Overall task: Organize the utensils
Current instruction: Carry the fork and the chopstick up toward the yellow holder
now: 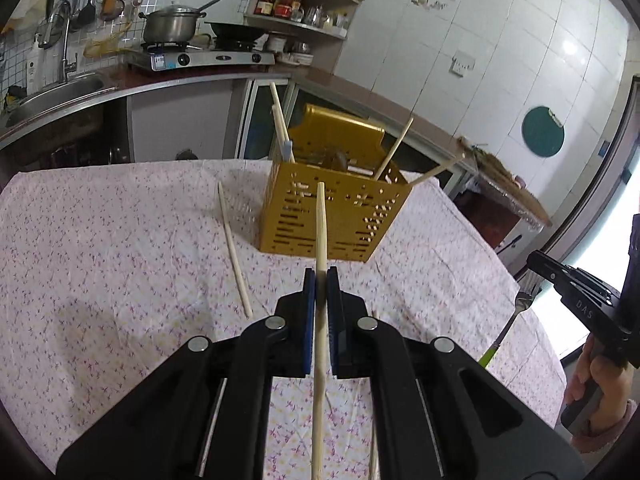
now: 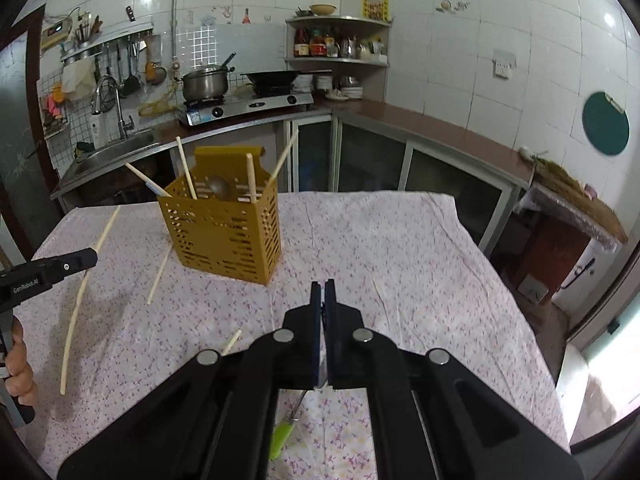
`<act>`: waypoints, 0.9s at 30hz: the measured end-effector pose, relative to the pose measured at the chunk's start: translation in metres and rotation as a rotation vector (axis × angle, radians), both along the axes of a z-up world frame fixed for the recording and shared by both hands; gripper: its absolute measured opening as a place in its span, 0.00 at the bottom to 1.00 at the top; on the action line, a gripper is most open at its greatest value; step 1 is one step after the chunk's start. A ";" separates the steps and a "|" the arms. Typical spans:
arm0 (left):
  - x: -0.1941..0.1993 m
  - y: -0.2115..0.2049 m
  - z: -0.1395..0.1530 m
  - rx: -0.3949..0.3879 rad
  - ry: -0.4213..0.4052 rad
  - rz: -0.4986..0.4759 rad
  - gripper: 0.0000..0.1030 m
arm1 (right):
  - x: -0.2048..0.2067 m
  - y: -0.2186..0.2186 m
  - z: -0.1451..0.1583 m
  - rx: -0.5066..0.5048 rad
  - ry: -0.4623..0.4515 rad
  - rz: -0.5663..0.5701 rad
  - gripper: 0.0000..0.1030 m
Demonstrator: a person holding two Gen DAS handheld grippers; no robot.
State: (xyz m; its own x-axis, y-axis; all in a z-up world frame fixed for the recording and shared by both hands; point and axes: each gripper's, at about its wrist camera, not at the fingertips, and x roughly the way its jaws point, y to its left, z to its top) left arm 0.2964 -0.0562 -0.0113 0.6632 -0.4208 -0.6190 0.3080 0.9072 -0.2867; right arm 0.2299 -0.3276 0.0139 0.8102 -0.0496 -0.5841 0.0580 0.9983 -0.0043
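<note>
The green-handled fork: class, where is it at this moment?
The green-handled fork is clamped in the shut right gripper, lifted above the floral tablecloth on the right, nearer the camera than the yellow utensil holder.

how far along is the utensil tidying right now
Done: several wooden chopsticks and a metal spoon stand in the yellow perforated holder. In hand: the left tongs grip a chopstick; the right tongs hold a green-handled fork. Left: one chopstick lies on the floral tablecloth.
</note>
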 end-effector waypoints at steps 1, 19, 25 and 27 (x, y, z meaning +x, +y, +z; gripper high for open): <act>0.000 0.000 0.001 -0.008 -0.003 -0.002 0.04 | 0.001 0.002 0.002 -0.006 -0.005 0.007 0.02; 0.025 0.005 -0.067 0.054 0.162 -0.005 0.04 | 0.023 0.002 -0.001 0.047 0.016 0.051 0.02; 0.011 0.018 -0.020 -0.058 -0.031 -0.010 0.04 | 0.024 0.007 0.018 0.033 -0.029 0.056 0.02; 0.010 0.018 -0.013 -0.072 -0.050 -0.014 0.04 | 0.025 0.010 0.021 0.027 -0.038 0.060 0.02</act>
